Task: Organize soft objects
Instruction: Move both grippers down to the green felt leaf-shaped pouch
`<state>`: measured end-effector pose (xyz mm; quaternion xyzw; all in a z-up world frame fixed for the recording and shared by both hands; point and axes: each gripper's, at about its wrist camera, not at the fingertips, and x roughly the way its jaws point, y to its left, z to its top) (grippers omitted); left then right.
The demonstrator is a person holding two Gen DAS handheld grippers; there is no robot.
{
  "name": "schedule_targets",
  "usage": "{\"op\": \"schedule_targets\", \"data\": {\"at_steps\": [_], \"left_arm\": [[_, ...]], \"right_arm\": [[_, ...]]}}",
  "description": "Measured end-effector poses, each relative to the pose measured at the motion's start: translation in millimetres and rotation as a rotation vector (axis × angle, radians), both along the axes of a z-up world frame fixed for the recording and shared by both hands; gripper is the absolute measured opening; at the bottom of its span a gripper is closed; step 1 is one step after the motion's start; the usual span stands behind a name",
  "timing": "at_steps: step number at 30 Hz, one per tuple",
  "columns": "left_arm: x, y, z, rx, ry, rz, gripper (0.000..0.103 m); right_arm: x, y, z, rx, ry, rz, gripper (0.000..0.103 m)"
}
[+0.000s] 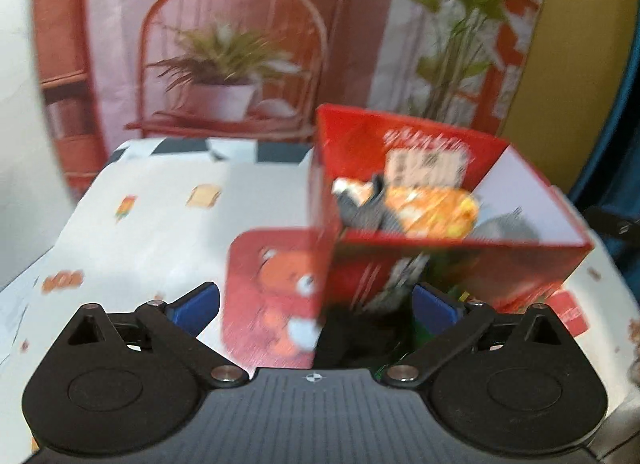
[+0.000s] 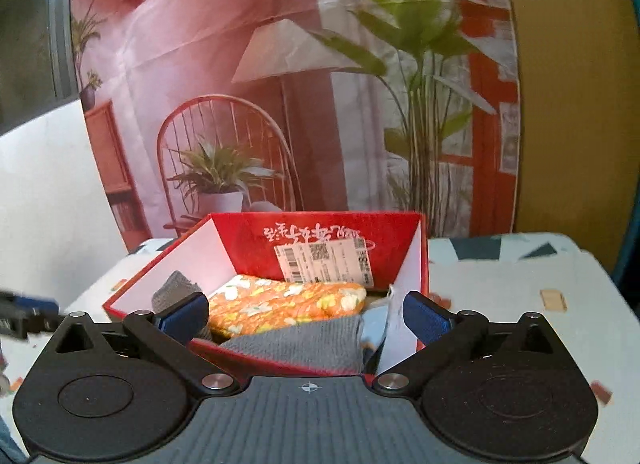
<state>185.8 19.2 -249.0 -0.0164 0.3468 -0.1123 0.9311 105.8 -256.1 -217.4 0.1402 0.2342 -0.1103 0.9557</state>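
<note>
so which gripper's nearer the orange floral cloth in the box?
Right: it faces the cloth just over the box's near wall. Left sits back, outside the box's corner.

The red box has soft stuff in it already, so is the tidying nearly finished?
Looks close to finished. The red box already holds a flowery orange pouch and grey knitted cloth. Nothing is in hand: the left gripper and the right gripper are both open and empty. No loose soft things show on the tablecloth. The lid lies beside the box, so perhaps closing it remains.
</note>
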Motion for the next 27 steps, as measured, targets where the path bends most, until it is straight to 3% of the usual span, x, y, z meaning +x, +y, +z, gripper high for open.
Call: {"op": "schedule_targets", "data": {"at_steps": [4, 13, 20, 22, 27], "left_arm": [[-12.0, 1.5, -9.9, 0.004, 0.007, 0.035, 0.103], [-17.9, -23.9, -10.6, 0.017, -0.007, -0.069, 0.097], [-14.8, -26.3, -23.0, -0.044, 0.052, -0.114, 0.067], [-9.9, -29.6, -26.4, -0.065, 0.075, -0.127, 0.060], [3.4, -39.0, -37.0, -0.159, 0.139, -0.155, 0.059]], "right_arm": [[-12.6, 9.5, -8.7, -0.002, -0.012, 0.043, 0.103], [-17.1, 40.2, -29.4, -0.024, 0.034, 0.107, 0.103], [-9.7, 55.8, -57.0, -0.019, 0.112, 0.179, 0.101], [-3.9, 60.1, -64.5, -0.037, 0.145, 0.205, 0.097], [13.4, 72.2, -79.7, -0.056, 0.212, 0.310, 0.078]]}}
